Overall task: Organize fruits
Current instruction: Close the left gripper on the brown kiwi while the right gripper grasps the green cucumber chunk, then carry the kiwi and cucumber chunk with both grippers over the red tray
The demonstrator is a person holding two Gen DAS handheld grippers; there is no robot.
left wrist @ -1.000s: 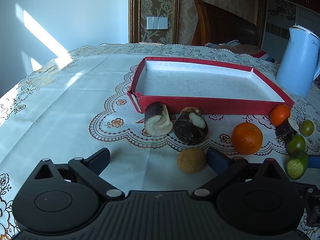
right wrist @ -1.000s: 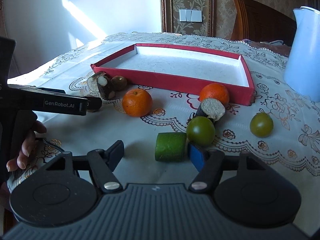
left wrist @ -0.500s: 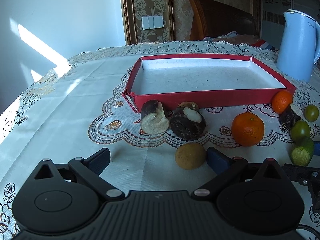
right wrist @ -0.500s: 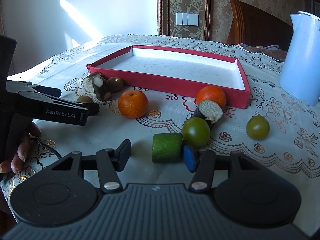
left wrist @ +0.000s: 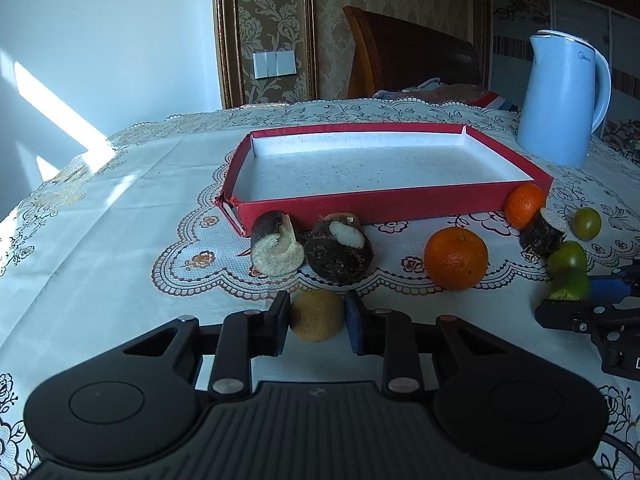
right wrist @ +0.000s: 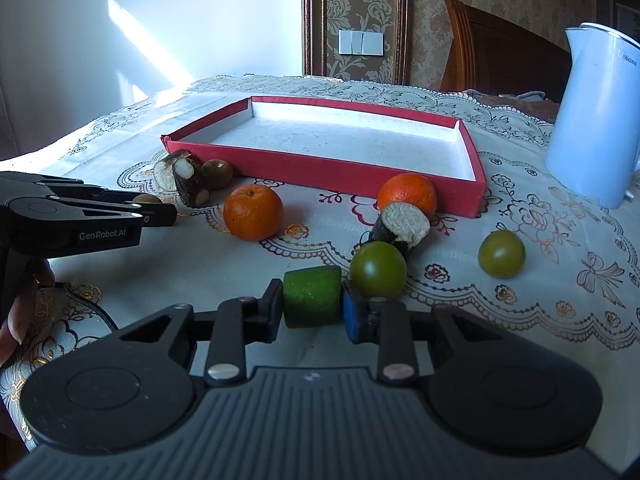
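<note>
- I see a pale blue kettle [left wrist: 562, 100] standing upright on the lace-patterned tablecloth [left wrist: 120, 208].
- Behind the table I make out a dark wooden headboard [left wrist: 404, 56].
- A white wall switch [right wrist: 361, 42] sits on patterned wallpaper.

hidden: small brown round fruit [right wrist: 146, 199] mostly behind black left gripper [right wrist: 160, 214] | cut off: pale blue plastic kettle [right wrist: 596, 120] at right edge | cut off: person's hand [right wrist: 24, 304] at left edge
</note>
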